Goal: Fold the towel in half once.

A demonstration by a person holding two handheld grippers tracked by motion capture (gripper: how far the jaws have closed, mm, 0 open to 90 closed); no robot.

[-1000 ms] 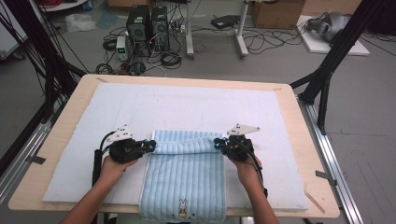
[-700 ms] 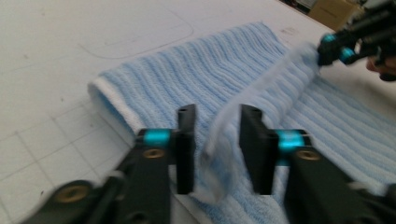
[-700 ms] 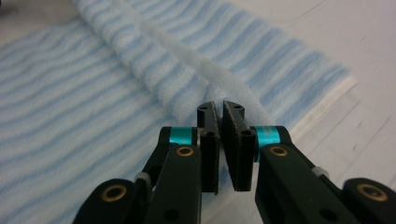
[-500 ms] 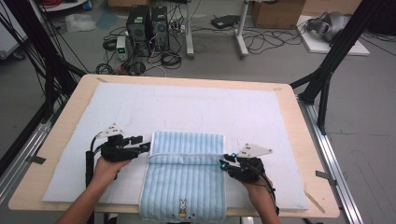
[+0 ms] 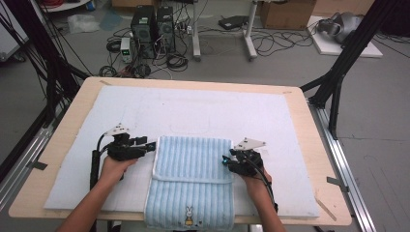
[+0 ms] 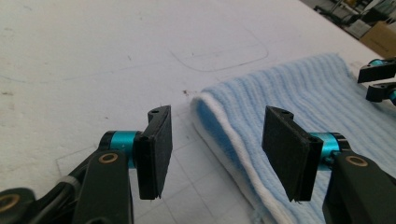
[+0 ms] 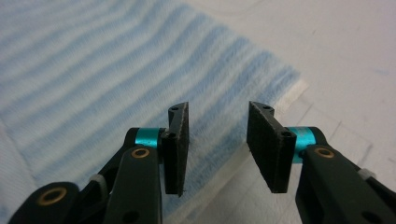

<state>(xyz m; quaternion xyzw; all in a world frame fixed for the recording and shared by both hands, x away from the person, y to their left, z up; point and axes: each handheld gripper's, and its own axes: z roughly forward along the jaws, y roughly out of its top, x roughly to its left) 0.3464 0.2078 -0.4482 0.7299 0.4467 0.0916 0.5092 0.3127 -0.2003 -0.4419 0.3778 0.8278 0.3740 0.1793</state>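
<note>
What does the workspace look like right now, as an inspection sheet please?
Surface: white mat on wooden table.
Job's things: blue striped towel, far part folded over, near end with a rabbit motif hanging at the table edge.
Clutter: nothing seen.
Grippers: left gripper and right gripper at the towel's sides, jaws just opened, nothing clamped.
Cables: one trailing from each gripper; tangle on floor.
Surroundings: computer towers, cardboard box.

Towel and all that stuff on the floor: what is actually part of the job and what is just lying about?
In the job:
blue striped towel, partly folded
left gripper, open
right gripper, open
white mat

Lying about:
computer towers
cables
cardboard box
</note>
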